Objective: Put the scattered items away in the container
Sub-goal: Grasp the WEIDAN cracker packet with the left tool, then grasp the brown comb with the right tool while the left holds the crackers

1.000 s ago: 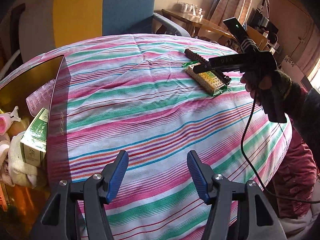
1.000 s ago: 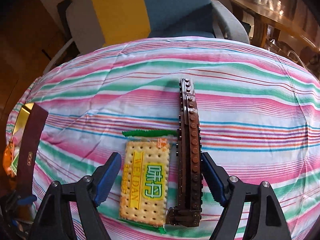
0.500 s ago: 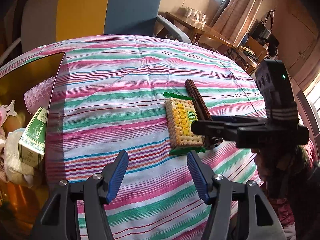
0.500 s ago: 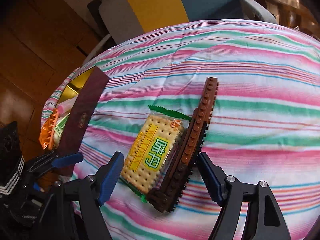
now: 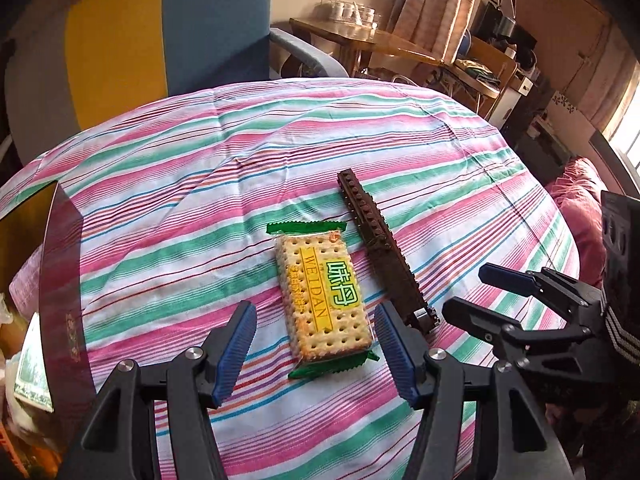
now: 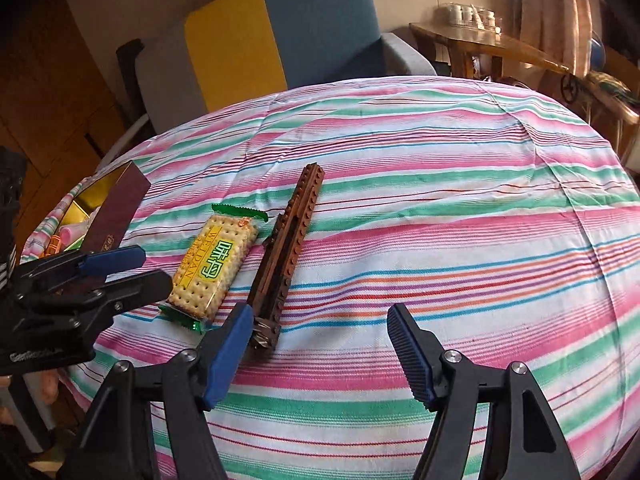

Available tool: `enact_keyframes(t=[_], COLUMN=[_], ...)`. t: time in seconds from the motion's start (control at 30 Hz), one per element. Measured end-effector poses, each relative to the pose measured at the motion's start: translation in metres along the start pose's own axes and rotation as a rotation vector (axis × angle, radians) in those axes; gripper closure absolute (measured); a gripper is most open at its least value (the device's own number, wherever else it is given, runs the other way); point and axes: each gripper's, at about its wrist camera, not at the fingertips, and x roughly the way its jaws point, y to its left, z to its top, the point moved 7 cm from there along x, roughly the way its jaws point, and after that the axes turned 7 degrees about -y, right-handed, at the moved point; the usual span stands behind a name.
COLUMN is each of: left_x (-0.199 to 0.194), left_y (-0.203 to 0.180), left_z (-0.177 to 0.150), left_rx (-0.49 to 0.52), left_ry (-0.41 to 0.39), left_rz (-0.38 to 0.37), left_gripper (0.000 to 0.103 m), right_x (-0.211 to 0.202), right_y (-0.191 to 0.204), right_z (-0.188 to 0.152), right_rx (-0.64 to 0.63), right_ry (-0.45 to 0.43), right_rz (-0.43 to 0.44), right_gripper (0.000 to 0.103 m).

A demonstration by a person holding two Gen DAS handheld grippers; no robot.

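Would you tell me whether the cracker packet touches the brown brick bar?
Apart: the left wrist view shows striped cloth between cracker packet and brown brick bar.

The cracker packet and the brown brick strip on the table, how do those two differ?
The cracker packet is wide, flat and pale yellow with green wrapper ends; the brown brick strip is narrow, longer, dark and studded. The packet lies between the left gripper's open jaws; the strip lies beside it. Both rest unheld on the striped tablecloth.

Glossy cracker wrapper; woven, seemingly cotton tablecloth
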Motion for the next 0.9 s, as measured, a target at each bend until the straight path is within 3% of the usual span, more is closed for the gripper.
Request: enact_keyframes(t=[0.33,0.53,0.6,0.9], left_x=[0.036,0.045,0.041,0.012], left_y=[-0.004,0.008,0.016,0.044], left_z=[0.004,0.002,0.0,-0.026], left_rx=[0.024,-0.022,-0.042,-0.14], left_ry=[0.055,0.048,0.032,0.008], left_rz=[0.045,0.071,0.084,0.067], left_gripper=[0.04,0.041,0.05,0.051], right_x=[0.003,0.006,0.008,0.011], right_y=[-0.013,-0.01,-0.007,-0.002], right_z=[-0.013,-0.014,-0.014,-0.017], right_rx=[0.079,0.119,0.128,0.09], right_ry=[-0.025,-0.048,-0.052,-0.068], right_rz=[-0.02,0.003,0.008,-0.038], right_gripper=[0.027,0.008,0.0,0.0])
